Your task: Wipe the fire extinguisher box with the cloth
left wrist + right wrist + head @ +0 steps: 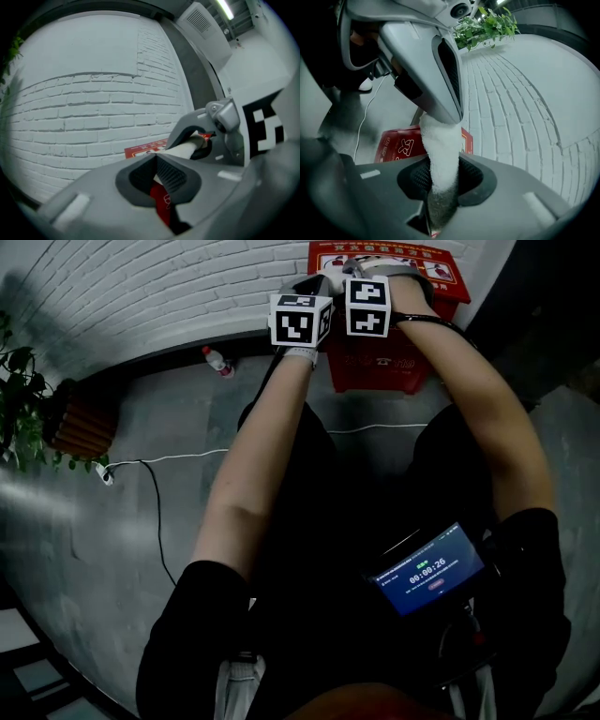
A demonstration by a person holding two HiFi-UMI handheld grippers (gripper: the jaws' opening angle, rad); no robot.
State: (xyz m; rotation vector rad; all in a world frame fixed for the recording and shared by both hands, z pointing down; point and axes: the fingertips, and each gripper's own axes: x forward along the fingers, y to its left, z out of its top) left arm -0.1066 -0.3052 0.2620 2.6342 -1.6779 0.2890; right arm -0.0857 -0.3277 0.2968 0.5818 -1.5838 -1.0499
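Above the fire extinguisher box (396, 145), the left tool (159, 171) and right tool (440, 187) each clamp the cloth (440, 150). It spans between them.

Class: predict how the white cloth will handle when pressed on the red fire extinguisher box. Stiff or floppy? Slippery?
Probably floppy: the cloth bunches into a soft roll between the right gripper and left gripper, so it would likely sag if one let go. Its fuzzy nap suggests it drags rather than slides on the fire extinguisher box.
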